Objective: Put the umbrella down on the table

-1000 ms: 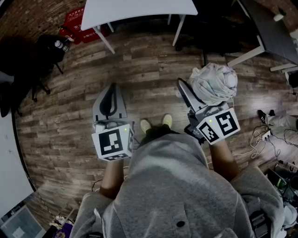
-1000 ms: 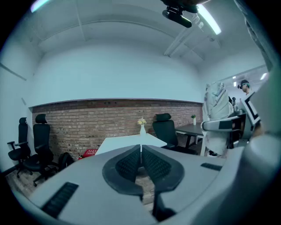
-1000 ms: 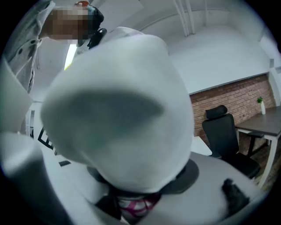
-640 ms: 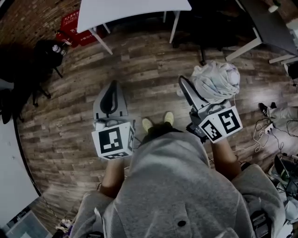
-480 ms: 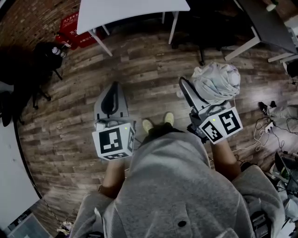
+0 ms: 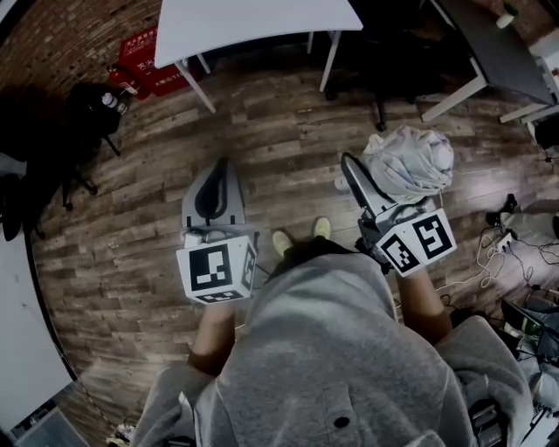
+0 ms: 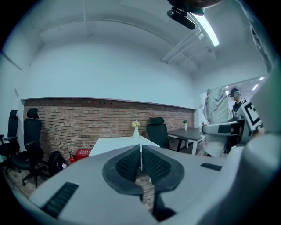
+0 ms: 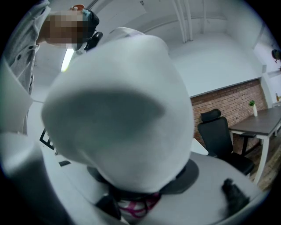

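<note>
A folded pale grey umbrella [image 6: 410,161] sticks up from my right gripper [image 6: 360,185], which is shut on its lower end. In the right gripper view the umbrella [image 8: 118,110] fills most of the frame, and a pink and white part shows between the jaws of the right gripper [image 8: 131,200]. My left gripper [image 6: 218,170] is level with it on the left, shut and empty, its dark pads [image 7: 151,165] pressed together. Both hang over the wooden floor. The white table [image 6: 253,19] stands well ahead, with a small vase of flowers [image 7: 135,128] on it.
A red crate [image 6: 144,48] and a black bag [image 6: 87,100] lie left of the table. Black office chairs [image 6: 384,52] and a dark table [image 6: 502,52] stand to the right. Cables [image 6: 498,253] trail on the floor at right. My shoes [image 6: 301,234] show below.
Both grippers keep their grip and pose, drifting slightly toward me and to the right in the head view. The umbrella stays in the right gripper.
</note>
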Tool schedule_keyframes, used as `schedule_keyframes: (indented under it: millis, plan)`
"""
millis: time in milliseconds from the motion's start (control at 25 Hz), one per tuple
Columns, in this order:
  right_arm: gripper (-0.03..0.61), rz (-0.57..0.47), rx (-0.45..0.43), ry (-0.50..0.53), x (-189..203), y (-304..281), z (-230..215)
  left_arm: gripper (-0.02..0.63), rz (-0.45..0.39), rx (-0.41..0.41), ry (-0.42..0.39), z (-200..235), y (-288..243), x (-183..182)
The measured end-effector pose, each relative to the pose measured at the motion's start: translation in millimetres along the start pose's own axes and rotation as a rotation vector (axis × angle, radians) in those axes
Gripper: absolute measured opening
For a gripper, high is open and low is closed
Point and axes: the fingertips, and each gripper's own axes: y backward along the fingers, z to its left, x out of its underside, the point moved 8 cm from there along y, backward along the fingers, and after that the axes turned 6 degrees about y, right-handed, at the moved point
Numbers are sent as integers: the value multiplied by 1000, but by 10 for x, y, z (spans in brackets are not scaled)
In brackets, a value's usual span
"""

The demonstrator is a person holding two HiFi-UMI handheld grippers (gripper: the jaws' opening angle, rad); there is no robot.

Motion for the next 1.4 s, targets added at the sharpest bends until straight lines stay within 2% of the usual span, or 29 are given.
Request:
schedule_keyframes:
  millis: [280, 560, 920, 1400]
  plan:
    - [259, 8, -23, 28, 13, -87, 227, 21, -5, 6, 20, 162, 93, 34]
    - [259, 1, -29, 34, 41, -183, 259, 21, -8, 15, 10, 225, 43, 35]
    - [259, -5, -42, 26, 50, -533, 8, 21, -2, -2, -5, 288, -285, -50]
    - [259, 12, -58, 12, 116, -1166, -505, 21, 21, -36, -3, 447, -1007, -103]
